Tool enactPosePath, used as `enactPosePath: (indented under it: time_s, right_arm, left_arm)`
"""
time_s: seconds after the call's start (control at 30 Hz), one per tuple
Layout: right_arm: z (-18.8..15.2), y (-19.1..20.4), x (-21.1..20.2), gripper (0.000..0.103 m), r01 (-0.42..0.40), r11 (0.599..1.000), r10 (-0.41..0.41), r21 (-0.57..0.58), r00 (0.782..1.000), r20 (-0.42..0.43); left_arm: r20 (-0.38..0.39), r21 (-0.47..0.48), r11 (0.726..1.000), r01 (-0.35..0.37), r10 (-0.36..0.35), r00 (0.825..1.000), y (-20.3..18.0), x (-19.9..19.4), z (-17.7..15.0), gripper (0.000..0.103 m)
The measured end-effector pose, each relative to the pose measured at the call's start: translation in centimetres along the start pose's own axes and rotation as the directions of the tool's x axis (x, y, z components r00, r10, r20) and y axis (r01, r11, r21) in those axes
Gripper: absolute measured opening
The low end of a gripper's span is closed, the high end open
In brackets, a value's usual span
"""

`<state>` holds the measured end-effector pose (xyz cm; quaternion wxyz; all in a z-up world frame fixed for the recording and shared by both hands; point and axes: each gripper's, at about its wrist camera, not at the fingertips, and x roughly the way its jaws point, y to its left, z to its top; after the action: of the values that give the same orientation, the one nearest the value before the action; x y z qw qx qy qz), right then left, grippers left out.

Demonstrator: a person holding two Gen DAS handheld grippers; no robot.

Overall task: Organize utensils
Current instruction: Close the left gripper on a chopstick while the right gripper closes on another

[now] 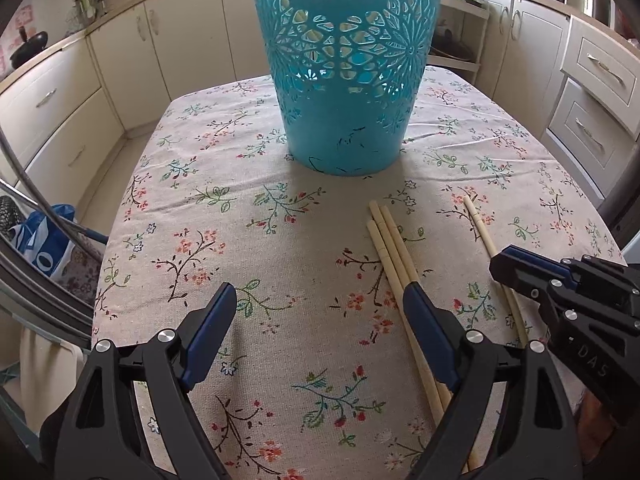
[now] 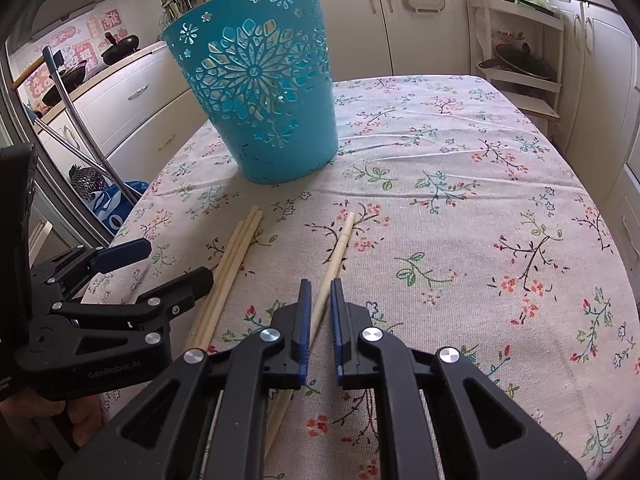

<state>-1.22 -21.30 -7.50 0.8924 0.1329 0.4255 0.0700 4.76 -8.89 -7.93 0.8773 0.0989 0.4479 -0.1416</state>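
Pickup step: your right gripper pinches the single chopstick lying near-right of the teal basket, left gripper spread beside the three-chopstick bundle; next, lift and drop into the basket.

Basket: teal, cut-out flower pattern. Tablecloth beneath it: beige, floral sprigs. Chopsticks before basket: pale wood.
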Motion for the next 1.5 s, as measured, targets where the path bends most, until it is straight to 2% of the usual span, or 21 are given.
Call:
enactPosePath:
  time_s: [0.27, 0.33, 0.6, 0.67, 0.77, 0.93, 1.0, 1.07, 1.13, 1.23, 1.33, 1.4, 1.43, 1.5]
  right_arm:
    - [0.0, 0.0, 0.0, 0.011, -0.001, 1.0, 0.001, 0.0, 1.0, 0.001]
    - [0.0, 0.0, -0.1, 0.012, 0.0, 1.0, 0.0, -0.001, 1.0, 0.002]
    - [0.1, -0.1, 0.1, 0.012, -0.005, 1.0, 0.005, 0.001, 1.0, 0.001]
    - [0.1, -0.1, 0.1, 0.012, -0.005, 1.0, 0.005, 0.005, 1.0, 0.0]
    - [0.2, 0.1, 0.2, 0.012, 0.001, 1.0, -0.001, -0.004, 1.0, -0.001]
    - [0.1, 0.9, 0.2, 0.012, -0.022, 0.998, 0.02, -0.054, 0.999, -0.031]
    - [0.1, 1.3, 0.2, 0.012, -0.013, 0.996, 0.01, -0.083, 0.999, -0.035]
    - [0.2, 1.2, 0.4, 0.012, -0.013, 0.997, 0.01, -0.072, 0.999, -0.036]
    - [0.6, 1.2, 0.7, 0.013, -0.004, 0.998, 0.002, -0.06, 0.999, -0.036]
    - [1.3, 1.2, 1.1, 0.034, 0.028, 0.998, -0.029, -0.055, 0.999, -0.032]
    - [1.8, 1.2, 1.5, 0.034, 0.04, 0.997, -0.042, -0.059, 0.998, -0.035]
    - [1.8, 1.4, 1.6, 0.03, 0.047, 0.996, -0.05, -0.081, 0.998, -0.038]
    - [1.8, 1.4, 1.7, 0.016, 0.048, 0.995, -0.052, -0.092, 0.998, -0.043]
    - [1.8, 1.4, 1.6, 0.009, 0.037, 0.995, -0.042, -0.097, 0.998, -0.053]
  left_arm:
    - [-0.018, -0.008, 1.0, -0.003, 0.003, 1.0, -0.5, 0.3, 0.3, 0.081]
    - [-0.043, -0.003, 1.0, -0.016, 0.016, 0.999, -0.6, 0.6, 0.2, 0.081]
    - [-0.038, -0.009, 1.0, -0.01, 0.009, 0.999, -0.6, 0.7, 0.1, 0.081]
    - [-0.021, 0.011, 1.0, 0.017, -0.017, 1.0, -0.8, 0.6, 0.2, 0.068]
    - [-0.005, 0.067, 0.995, 0.068, -0.068, 0.998, -1.7, 0.4, 0.3, 0.053]
    - [-0.012, 0.129, 0.979, 0.16, -0.16, 0.987, -2.4, 0.3, 0.7, 0.039]
    - [-0.021, 0.147, 0.976, 0.162, -0.161, 0.987, -2.1, 0.4, 1.0, 0.029]
    - [-0.033, 0.125, 0.975, 0.184, -0.181, 0.983, -1.2, 0.5, 1.3, 0.017]
    - [-0.043, 0.095, 0.976, 0.196, -0.193, 0.98, -0.3, 0.7, 1.5, 0.013]
    - [-0.046, 0.086, 0.973, 0.215, -0.211, 0.976, 0.1, 0.8, 1.5, 0.011]
    - [-0.045, 0.09, 0.973, 0.21, -0.207, 0.977, 0.0, 0.8, 1.4, 0.011]
    - [-0.045, 0.078, 0.975, 0.207, -0.204, 0.978, -0.1, 0.9, 1.4, 0.011]
    - [-0.044, 0.072, 0.976, 0.204, -0.201, 0.979, 0.0, 0.9, 1.5, 0.011]
    - [-0.037, 0.066, 0.979, 0.194, -0.192, 0.981, -0.2, 0.8, 1.5, 0.011]
